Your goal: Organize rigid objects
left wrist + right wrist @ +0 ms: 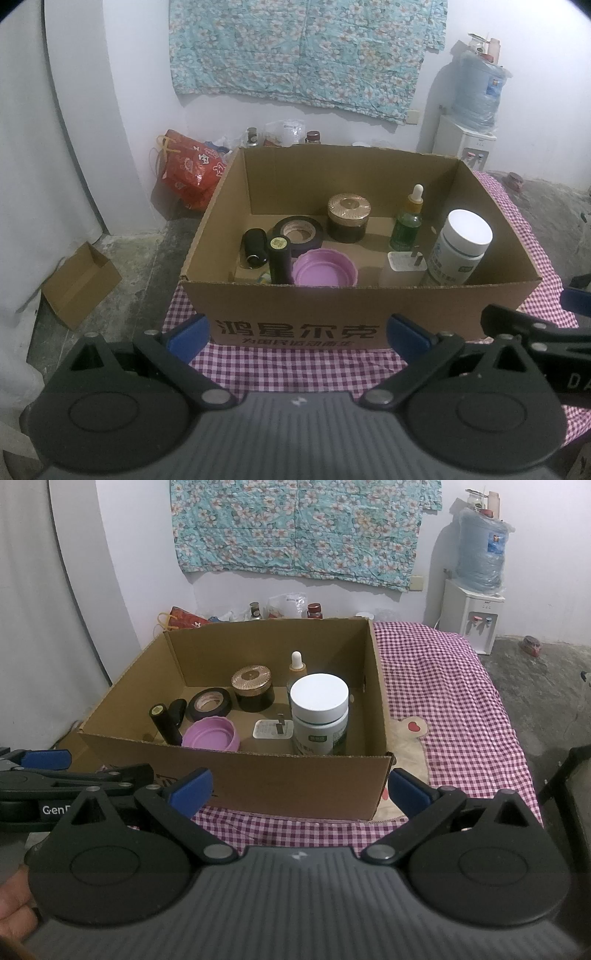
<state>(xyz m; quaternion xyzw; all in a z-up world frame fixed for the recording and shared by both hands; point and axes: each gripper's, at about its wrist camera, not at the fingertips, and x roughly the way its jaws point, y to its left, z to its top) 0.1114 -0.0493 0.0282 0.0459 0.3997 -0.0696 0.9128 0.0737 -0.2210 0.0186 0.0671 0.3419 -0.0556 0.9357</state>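
Box (pixel 295 306) of items sits beyond both parted jaws.

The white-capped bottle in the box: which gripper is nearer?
Right, probably. The right gripper faces the white-capped bottle almost head-on; the left gripper sits further left.

left gripper (pixel 297 334) jaws spread wide, nothing between them, in front of cardboard box (pixel 332 295) on checked cloth (pixel 295 365). inside box: white bottle (pixel 460 247) upright at right, green dropper bottle (pixel 408 221), tape roll (pixel 297 230), purple lid (pixel 325 267), white charger (pixel 404 267).
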